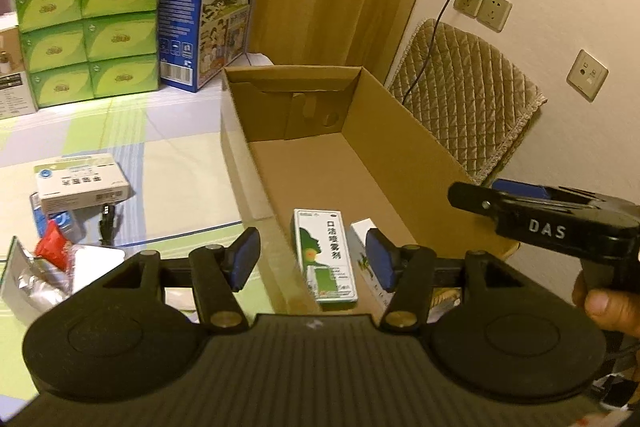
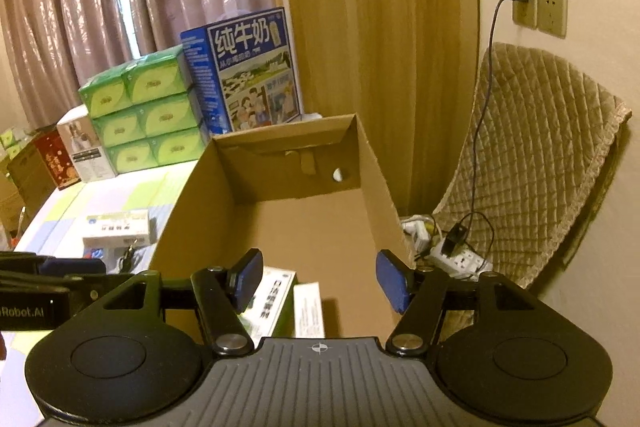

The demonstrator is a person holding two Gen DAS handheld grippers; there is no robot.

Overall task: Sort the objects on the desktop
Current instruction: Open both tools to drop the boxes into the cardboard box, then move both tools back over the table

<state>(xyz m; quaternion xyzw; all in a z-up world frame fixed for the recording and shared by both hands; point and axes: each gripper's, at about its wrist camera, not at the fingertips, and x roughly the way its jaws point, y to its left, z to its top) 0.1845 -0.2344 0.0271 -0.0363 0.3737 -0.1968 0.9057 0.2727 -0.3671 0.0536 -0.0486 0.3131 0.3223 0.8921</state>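
Observation:
An open cardboard box [image 1: 316,107] stands on the table; it also shows in the right wrist view [image 2: 304,227]. Inside it lie a green-and-white spray box [image 1: 324,255] and a second white box [image 1: 370,271], seen again in the right wrist view as the green-and-white box [image 2: 268,301] and the white box [image 2: 309,307]. My left gripper [image 1: 312,261] is open and empty above the box's near left wall. My right gripper [image 2: 320,279] is open and empty above the box's near end; it shows from the side in the left wrist view [image 1: 520,201].
Left of the box lie a white medicine box [image 1: 82,183], a black plug [image 1: 107,225], a red packet [image 1: 52,247] and foil packaging [image 1: 36,279]. Green tissue packs [image 1: 88,27] and a blue milk carton [image 1: 208,15] stand behind. A padded chair [image 2: 532,163] and power strip [image 2: 456,259] sit right.

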